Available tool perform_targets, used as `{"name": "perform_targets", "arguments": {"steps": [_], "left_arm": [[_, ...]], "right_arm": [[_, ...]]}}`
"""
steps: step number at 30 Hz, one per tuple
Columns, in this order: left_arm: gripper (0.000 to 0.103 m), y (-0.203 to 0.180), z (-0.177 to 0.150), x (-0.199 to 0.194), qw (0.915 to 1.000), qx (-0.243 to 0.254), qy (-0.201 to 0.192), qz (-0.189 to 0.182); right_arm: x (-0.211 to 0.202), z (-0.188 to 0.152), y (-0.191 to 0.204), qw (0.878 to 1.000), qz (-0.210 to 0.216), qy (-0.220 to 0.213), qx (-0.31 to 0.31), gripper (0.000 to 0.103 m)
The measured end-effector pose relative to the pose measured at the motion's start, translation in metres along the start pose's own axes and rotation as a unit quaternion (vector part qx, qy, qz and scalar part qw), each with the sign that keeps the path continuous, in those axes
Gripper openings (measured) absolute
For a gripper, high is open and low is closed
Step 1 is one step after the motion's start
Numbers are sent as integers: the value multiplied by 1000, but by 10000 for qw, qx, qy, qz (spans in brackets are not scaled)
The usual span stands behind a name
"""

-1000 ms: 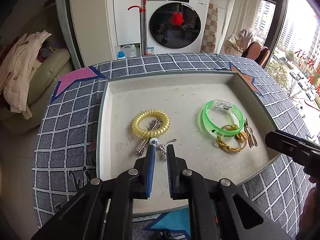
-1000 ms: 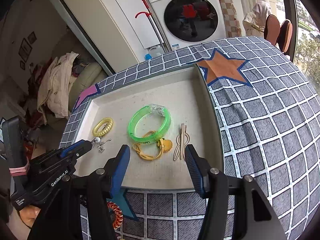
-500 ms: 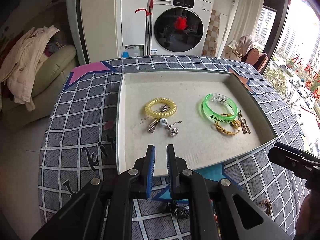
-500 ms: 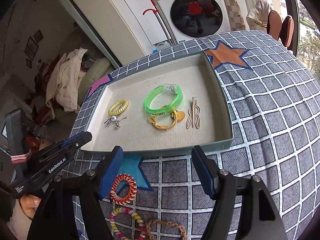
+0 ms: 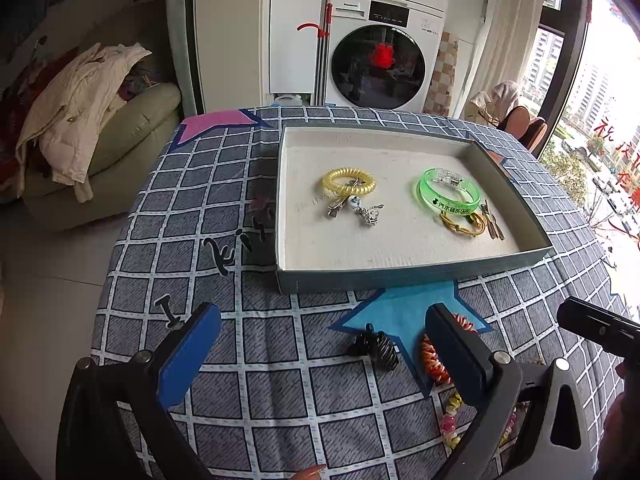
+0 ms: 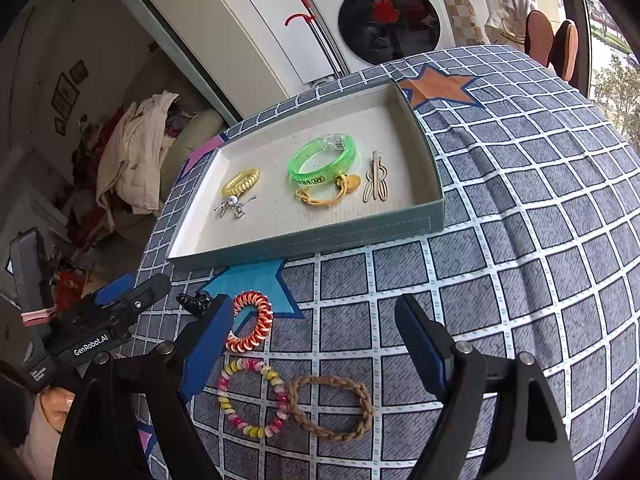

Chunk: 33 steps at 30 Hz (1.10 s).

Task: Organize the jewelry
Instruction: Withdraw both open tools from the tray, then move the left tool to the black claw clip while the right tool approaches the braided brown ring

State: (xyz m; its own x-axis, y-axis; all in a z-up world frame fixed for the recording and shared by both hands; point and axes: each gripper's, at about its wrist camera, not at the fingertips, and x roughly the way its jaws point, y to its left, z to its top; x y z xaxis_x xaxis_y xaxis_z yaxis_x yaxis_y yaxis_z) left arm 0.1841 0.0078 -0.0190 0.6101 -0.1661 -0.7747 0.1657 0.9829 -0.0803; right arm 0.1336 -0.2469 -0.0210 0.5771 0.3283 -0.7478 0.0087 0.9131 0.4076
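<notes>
A shallow grey tray [image 5: 416, 273] [image 6: 304, 236] holds a yellow coil band [image 5: 349, 181] [image 6: 241, 181], a silver charm [image 5: 354, 206] [image 6: 234, 207], a green bangle [image 5: 447, 192] [image 6: 323, 158], a yellow cord bracelet [image 5: 464, 226] [image 6: 326, 194] and a hair clip [image 6: 375, 182]. In front of the tray lie a black claw clip [image 5: 374, 348], an orange coil band [image 6: 250, 326] [image 5: 434, 358], a beaded bracelet [image 6: 252, 398] and a brown braided bracelet [image 6: 330, 406]. My left gripper [image 5: 324, 356] is open and empty above the black clip. My right gripper [image 6: 316, 350] is open and empty above the loose bracelets.
The table wears a blue-grey checked cloth [image 6: 520, 240] with coloured stars. A washing machine [image 5: 380, 60] and a sofa with clothes [image 5: 88, 128] stand beyond the table's far edge. Chairs [image 6: 548, 46] stand at the far right.
My left gripper has let go of the silver charm in the tray, pulled back to the table's front and opened wide. My right gripper has pulled back too, open throughout.
</notes>
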Motion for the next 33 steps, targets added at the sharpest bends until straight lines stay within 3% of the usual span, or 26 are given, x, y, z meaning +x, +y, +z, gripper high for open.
{"name": "perform_targets", "arguments": {"steps": [3,4,5,9,17,25,33], "left_arm": [[103,-2,-9,-2,9999,41,16,95],[103,-2,-13,-3,9999,55,25,130],[103,-2,-16,-4,9998,63,40,159],[103,-4,-26,-4,9998,88,96,169],[103,-1,-43,2,9993,-165,325,6],[103,-3,-47,9,9979,-430,473,65],[103,-2,-43,20,9948,-809,594,160]], "right_arm": [[-2,-9,-4,10000,4,-18,40,89],[-3,-12,-5,10000,27,-46,51,99],[-5,-15,-6,9999,54,-64,65,102],[-12,-18,-6,9999,109,-77,84,103],[-15,-26,-5,9997,-198,146,-76,103],[-7,-52,-10,9961,-688,378,-396,103],[-7,-55,-8,9914,-1085,345,-644,103]]}}
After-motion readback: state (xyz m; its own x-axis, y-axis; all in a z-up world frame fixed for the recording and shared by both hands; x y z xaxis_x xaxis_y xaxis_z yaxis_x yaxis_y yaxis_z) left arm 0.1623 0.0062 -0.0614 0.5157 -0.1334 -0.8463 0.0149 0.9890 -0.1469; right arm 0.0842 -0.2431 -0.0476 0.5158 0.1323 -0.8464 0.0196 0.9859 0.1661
